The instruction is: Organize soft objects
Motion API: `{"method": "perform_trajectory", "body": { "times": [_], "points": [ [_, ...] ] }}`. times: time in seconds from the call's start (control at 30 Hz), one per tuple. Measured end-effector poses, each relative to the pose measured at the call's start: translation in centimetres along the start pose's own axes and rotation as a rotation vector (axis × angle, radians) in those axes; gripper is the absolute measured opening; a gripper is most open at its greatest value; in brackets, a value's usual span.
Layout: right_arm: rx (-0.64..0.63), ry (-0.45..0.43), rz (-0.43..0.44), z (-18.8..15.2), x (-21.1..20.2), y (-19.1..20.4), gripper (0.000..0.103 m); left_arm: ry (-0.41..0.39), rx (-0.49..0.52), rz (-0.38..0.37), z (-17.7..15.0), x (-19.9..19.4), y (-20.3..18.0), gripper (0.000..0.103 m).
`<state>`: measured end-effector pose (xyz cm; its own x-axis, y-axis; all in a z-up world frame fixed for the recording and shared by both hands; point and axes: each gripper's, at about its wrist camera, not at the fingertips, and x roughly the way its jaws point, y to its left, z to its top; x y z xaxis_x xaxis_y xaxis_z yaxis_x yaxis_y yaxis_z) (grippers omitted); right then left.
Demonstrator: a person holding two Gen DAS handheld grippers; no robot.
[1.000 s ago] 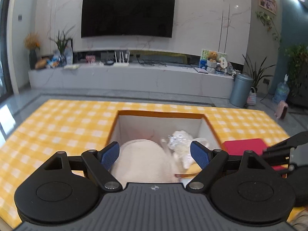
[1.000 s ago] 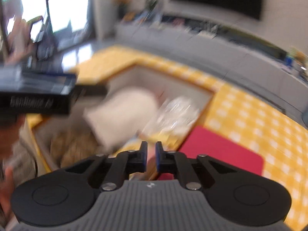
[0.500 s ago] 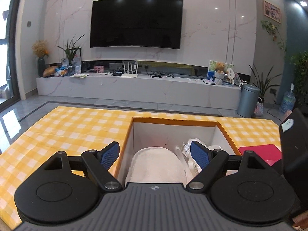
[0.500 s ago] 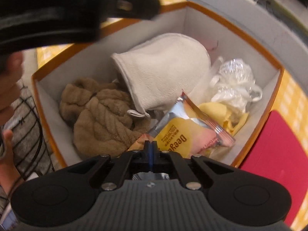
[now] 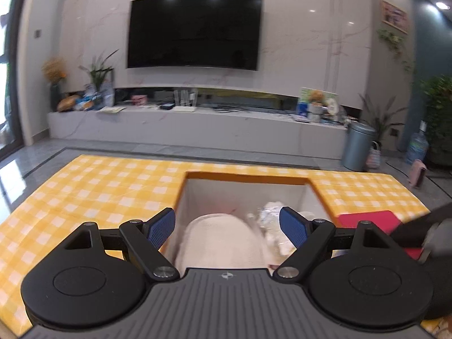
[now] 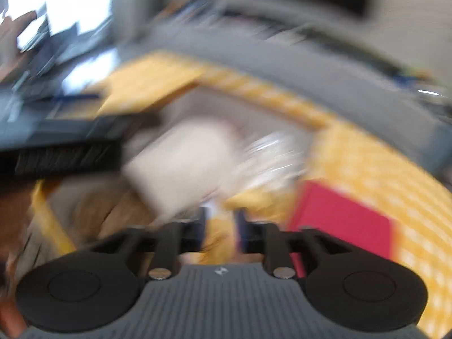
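An orange-rimmed white box point(image 5: 248, 176) sits sunk in the yellow checked tabletop point(image 5: 99, 189). Inside it lie a cream cloth point(image 5: 223, 243) and a crumpled clear plastic bag point(image 5: 268, 212). My left gripper point(image 5: 227, 231) hovers open over the box's near side, nothing between its blue pads. The right wrist view is badly blurred. There my right gripper point(image 6: 220, 220) has its jaws opening above the box, with a yellow snack packet point(image 6: 220, 234) showing through the gap, unpressed. The cream cloth point(image 6: 180, 169), the plastic bag point(image 6: 271, 155) and a brown knit point(image 6: 96, 214) lie beyond.
A red mat point(image 5: 367, 219) lies on the table right of the box. The other gripper's dark body point(image 6: 56, 155) crosses the right wrist view at left. A TV wall and low marble shelf stand far behind.
The right gripper pulled back from deep in the box and its shut jaws parted; its view went blurry. The left gripper stayed open and nearly still.
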<state>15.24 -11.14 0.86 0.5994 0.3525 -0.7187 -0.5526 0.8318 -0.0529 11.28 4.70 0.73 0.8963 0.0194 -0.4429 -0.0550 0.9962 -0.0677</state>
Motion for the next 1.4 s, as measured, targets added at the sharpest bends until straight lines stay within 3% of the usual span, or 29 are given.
{"method": "perform_trajectory", "body": {
  "times": [0.07, 0.13, 0.2, 0.27, 0.33, 0.47, 0.57, 0.7, 0.9, 1.13, 1.4],
  "points": [
    [0.049, -0.071, -0.103, -0.7, -1.6, -0.8, 0.043, -0.015, 0.032, -0.003, 0.1, -0.4, -0.8, 0.098],
    [0.052, -0.139, -0.137, -1.2, -2.9, -1.4, 0.057, -0.033, 0.041, -0.003, 0.1, -0.9, -1.6, 0.098],
    [0.083, -0.223, -0.167, -1.8, -4.1, -1.9, 0.088, -0.065, 0.036, -0.024, 0.0, -1.6, -2.2, 0.098],
    [0.142, -0.292, -0.222, -2.3, -4.9, -2.5, 0.099, -0.109, 0.012, -0.035, 0.2, -2.2, -2.6, 0.098],
    [0.199, -0.345, -0.228, -2.8, -5.1, -2.9, 0.099, -0.135, 0.002, -0.032, 0.4, -2.5, -2.9, 0.098],
    [0.25, -0.379, -0.151, -3.3, -4.4, -3.2, 0.1, -0.133, -0.007, -0.024, 0.4, -2.3, -3.0, 0.098],
    [0.222, -0.416, -0.136, -3.5, -4.2, -2.9, 0.1, -0.161, -0.005, -0.009, -0.2, -2.3, -2.9, 0.098],
    [0.136, -0.425, -0.188, -3.1, -3.8, -1.9, 0.1, -0.136, -0.001, 0.014, -0.5, -1.4, -3.0, 0.098],
    [0.207, -0.342, -0.136, -2.9, -2.5, -3.1, 0.1, -0.079, -0.009, -0.003, -0.9, -0.5, -3.1, 0.098],
    [0.196, -0.32, -0.138, -3.5, -1.3, -3.2, 0.1, -0.063, 0.027, 0.007, -1.7, -0.2, -3.5, 0.098],
    [0.161, -0.319, -0.114, -3.8, -1.0, -2.8, 0.1, -0.043, -0.011, 0.043, -2.0, 0.2, -3.1, 0.098]
  ]
}}
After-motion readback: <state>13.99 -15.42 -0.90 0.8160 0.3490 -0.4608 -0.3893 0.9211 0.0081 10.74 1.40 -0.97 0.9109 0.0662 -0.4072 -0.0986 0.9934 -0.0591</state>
